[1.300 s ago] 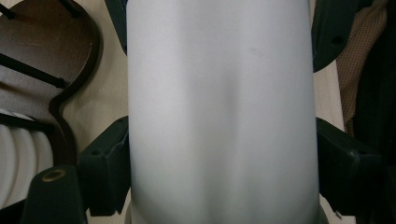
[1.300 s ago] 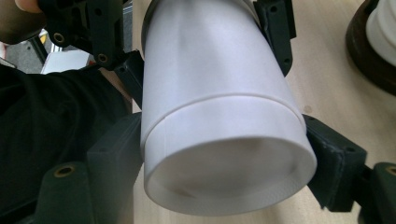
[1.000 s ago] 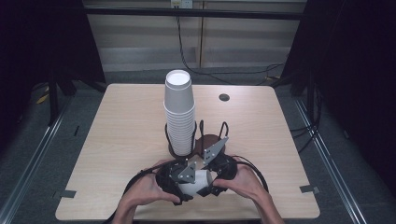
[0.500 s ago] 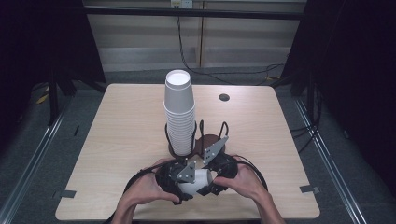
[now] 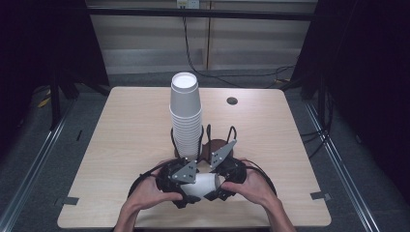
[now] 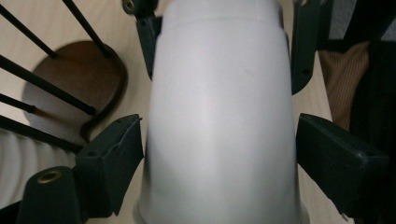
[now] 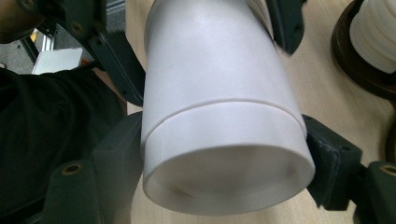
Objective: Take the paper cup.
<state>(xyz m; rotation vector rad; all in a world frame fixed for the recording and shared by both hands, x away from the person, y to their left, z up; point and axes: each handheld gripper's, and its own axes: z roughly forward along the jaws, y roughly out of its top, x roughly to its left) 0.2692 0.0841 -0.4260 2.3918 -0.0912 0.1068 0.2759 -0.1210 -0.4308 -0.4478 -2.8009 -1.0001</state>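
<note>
Cup handling: a white foam cup (image 5: 200,185) lies on its side at the near edge of the pale wooden table (image 5: 121,145), slightly right of centre, between the two hand-held tools. In the right gripper view a seam rings the wall, so this may be two cups nested together; that cannot be confirmed.

Tool state: the left gripper (image 5: 186,186) is clenched on the cup near its rim. In the left gripper view its black pads (image 6: 114,154) sit at the sides of the wall; the left pad touches, while contact on the right pad is hard to confirm. The right gripper (image 5: 212,186) is clenched on the opposite end, near the closed base, with both pads against the wall in the right gripper view.

Material judgement: foam of this kind is very light, smooth and easily dented. Excess clamping force is likely to crush or crack the wall.

Recommended hold: grip close to the rolled rim or the base, where the wall is stiffest, with light pressure only.

Surroundings: a tall stack of white foam cups (image 5: 186,116) stands in a dark wooden base with black wire posts (image 5: 215,145), just beyond the grippers.
</note>
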